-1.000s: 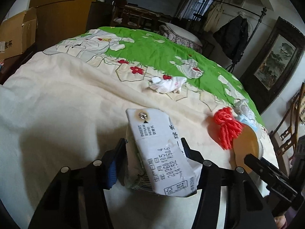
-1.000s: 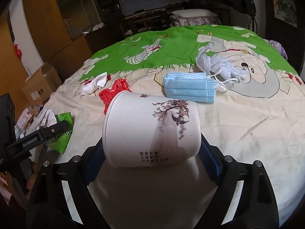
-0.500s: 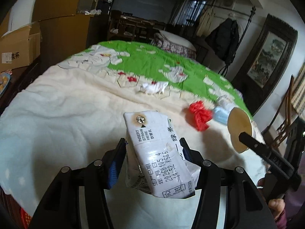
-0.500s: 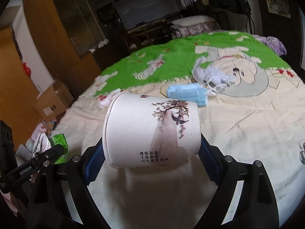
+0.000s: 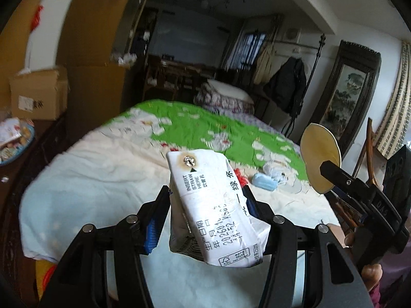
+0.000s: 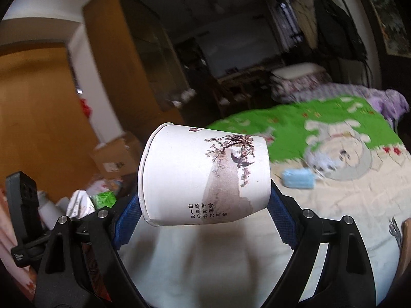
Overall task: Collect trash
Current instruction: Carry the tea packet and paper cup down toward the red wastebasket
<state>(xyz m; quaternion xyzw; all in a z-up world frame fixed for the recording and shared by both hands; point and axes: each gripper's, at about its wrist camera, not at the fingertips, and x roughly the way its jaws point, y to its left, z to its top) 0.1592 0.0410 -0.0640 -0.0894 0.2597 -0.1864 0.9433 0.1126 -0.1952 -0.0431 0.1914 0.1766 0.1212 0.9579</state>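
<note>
The left gripper is clamping a crumpled white drink carton between half-closed jaws, above the bed's near edge. The right gripper is gripping a paper cup sideways, jaws spread wide. A blue face mask is lying mid-bed beside crumpled white plastic.

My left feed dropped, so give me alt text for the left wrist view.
The left gripper clamps a crumpled white drink carton above a cream and green quilt. At right, the right gripper holds a paper cup.
</note>
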